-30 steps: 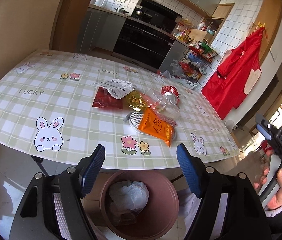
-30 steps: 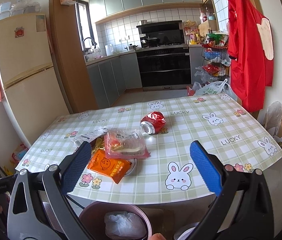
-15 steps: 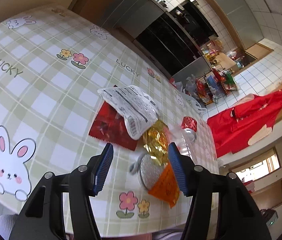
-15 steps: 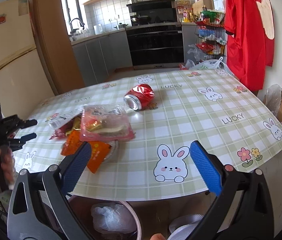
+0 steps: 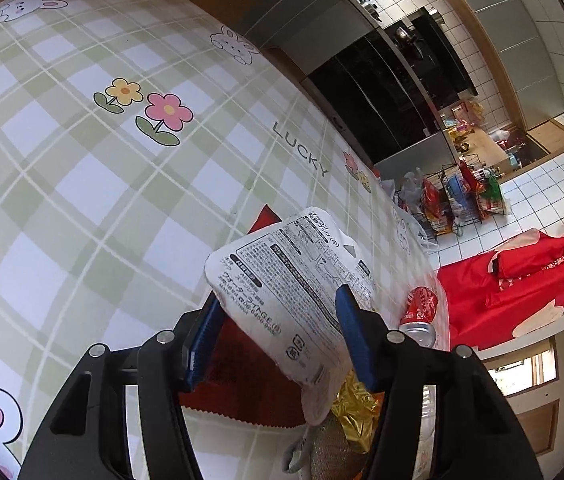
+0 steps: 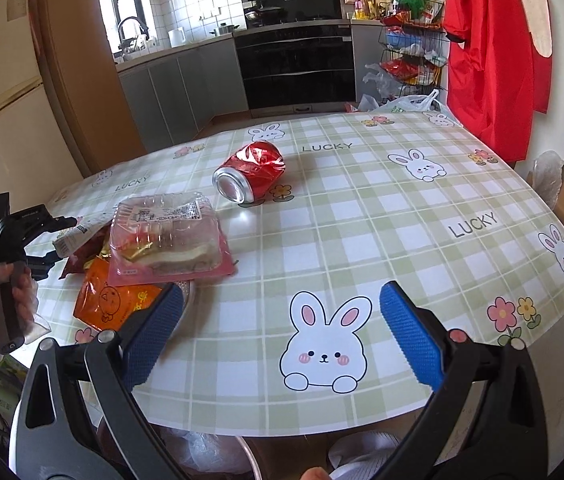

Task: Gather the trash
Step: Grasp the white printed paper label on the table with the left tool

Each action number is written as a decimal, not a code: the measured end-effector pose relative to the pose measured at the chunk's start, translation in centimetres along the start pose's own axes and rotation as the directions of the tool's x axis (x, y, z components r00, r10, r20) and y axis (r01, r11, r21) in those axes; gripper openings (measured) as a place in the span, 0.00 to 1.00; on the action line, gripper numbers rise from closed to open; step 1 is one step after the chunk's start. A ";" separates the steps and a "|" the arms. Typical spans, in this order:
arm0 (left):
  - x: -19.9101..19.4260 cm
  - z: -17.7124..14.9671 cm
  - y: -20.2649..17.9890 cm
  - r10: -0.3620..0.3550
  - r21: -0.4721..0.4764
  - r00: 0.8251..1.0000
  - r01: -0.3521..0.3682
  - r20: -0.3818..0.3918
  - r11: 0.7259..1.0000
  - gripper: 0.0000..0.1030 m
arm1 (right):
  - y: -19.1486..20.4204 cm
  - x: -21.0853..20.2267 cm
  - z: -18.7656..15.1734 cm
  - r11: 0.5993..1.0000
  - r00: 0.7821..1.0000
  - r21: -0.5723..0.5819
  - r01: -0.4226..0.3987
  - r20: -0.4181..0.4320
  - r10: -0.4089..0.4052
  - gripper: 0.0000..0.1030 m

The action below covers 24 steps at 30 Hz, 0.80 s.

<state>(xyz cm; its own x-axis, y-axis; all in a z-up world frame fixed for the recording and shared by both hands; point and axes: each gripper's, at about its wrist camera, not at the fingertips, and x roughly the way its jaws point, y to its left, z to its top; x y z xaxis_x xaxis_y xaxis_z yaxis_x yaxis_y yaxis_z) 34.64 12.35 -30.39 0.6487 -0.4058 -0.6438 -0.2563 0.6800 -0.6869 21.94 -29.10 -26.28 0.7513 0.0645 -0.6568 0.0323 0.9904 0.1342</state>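
Between the left gripper's fingers sits a white wrapper

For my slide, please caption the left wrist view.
Left gripper closing around a white wrapper above the checked table.

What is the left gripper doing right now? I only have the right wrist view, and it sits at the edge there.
Observer: The left gripper has a white printed wrapper between its blue fingers.
Operator: Is it clamped?
Observer: Cannot tell; one finger meets the wrapper's edge and the other overlaps it.
Operator: What's underneath?
Observer: A red packet, flat on the tablecloth.
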 end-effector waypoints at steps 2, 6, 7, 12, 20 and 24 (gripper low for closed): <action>0.4 0.2 0.1 0.011 -0.002 1.000 -0.011 0.003 1.000 0.51 | 0.2 0.4 0.0 1.000 1.000 -0.005 0.000 -0.009 0.000 0.94; 0.5 0.1 -0.2 -0.004 0.016 1.000 0.004 0.004 1.000 0.28 | 0.5 0.8 0.0 1.000 1.000 -0.012 -0.002 -0.017 0.002 0.94; 0.6 0.1 -0.6 -0.015 0.029 1.000 0.015 0.006 0.999 0.24 | 0.6 0.8 0.0 1.000 1.000 -0.014 -0.003 -0.018 0.003 0.94; -2.1 -0.1 -3.1 -0.059 0.134 0.995 0.049 0.076 0.990 0.08 | 1.1 0.8 0.0 1.000 1.000 -0.027 -0.008 -0.020 0.007 0.94; -7.5 -0.6 -6.7 -0.148 0.272 0.973 0.096 0.177 0.957 0.06 | 1.5 1.1 0.9 0.998 1.000 -0.053 -0.021 -0.007 0.020 0.94; -10.2 -0.8 -6.9 -0.166 0.281 0.958 0.096 0.236 0.955 0.06 | 1.6 2.0 2.6 0.996 0.999 -0.072 -0.048 0.011 0.049 0.94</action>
<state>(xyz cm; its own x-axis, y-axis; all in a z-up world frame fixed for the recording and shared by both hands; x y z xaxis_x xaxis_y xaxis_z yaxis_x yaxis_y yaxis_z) 29.19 11.28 -19.37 0.8325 -0.3575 -0.4232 0.0189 0.7818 -0.6232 25.25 -27.69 -25.42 0.7590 0.1116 -0.6415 -0.0516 0.9924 0.1117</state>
